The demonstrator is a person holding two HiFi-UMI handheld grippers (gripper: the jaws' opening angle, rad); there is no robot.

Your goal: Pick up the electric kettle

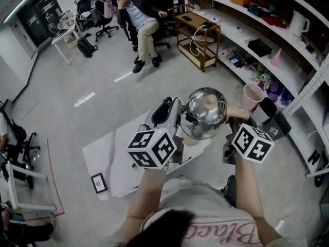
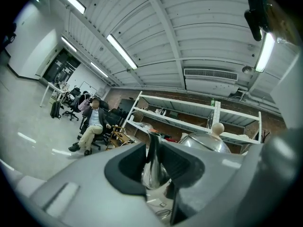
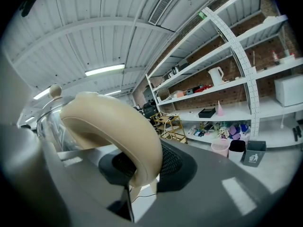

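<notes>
- Workshop, seen from above: I hold the electric kettle [image 1: 205, 109] up between my two grippers, over the far right edge of the white table [image 1: 110, 161]; its steel dome and pale lid knob [image 1: 209, 103] face the head camera.
- My left gripper [image 2: 154, 171] has its jaws drawn in on the kettle's spout [image 2: 150, 157]; the shiny metal sits pinched between the dark pads, with the dome just to the right of it.
- My right gripper [image 3: 137, 169] grips the kettle's beige handle [image 3: 118, 122]; the jaws are narrowed onto the lower part of the loop, which arches up and left toward the kettle's body.
- Both gripper views tilt upward; ribbed ceiling panels and strip lights [image 2: 122, 51] fill their upper halves.
- Far left across the grey floor, a person [image 1: 140, 19] sits in an office chair; a wooden trolley [image 1: 198, 40] stands just right of them.
- Long shelving [image 1: 267, 30] runs down the right side; a pink bin [image 1: 252, 96] stands at its foot, with dark bins beside it, near the kettle's right flank in the head view.
</notes>
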